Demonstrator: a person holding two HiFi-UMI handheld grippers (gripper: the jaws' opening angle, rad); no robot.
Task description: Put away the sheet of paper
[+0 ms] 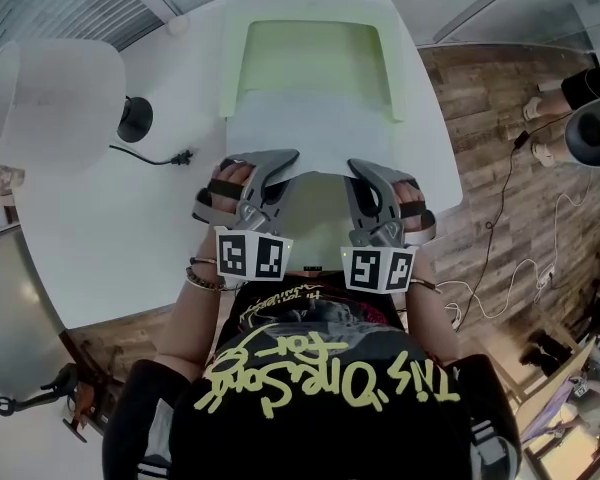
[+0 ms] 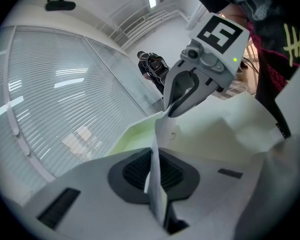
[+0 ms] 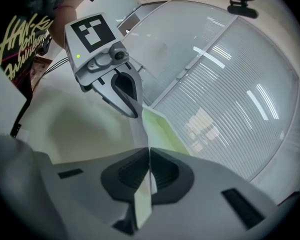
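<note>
A white sheet of paper (image 1: 315, 133) lies bowed between my two grippers, and its far part rests in a pale green tray (image 1: 310, 43) at the back of the white table (image 1: 110, 238). My left gripper (image 1: 283, 160) is shut on the sheet's left near edge, and in the left gripper view that thin edge (image 2: 155, 176) is pinched between the dark pads. My right gripper (image 1: 362, 168) is shut on the right near edge, seen in the right gripper view as a strip (image 3: 145, 194) clamped between its jaws. Each gripper view shows the other gripper across the sheet.
A black cable with a plug (image 1: 152, 155) and a round black base (image 1: 135, 118) lie left of the tray, next to a white curved shade (image 1: 55, 93). The table's right edge drops to a wooden floor (image 1: 500, 158) with cables. A person in black (image 2: 152, 66) stands far off.
</note>
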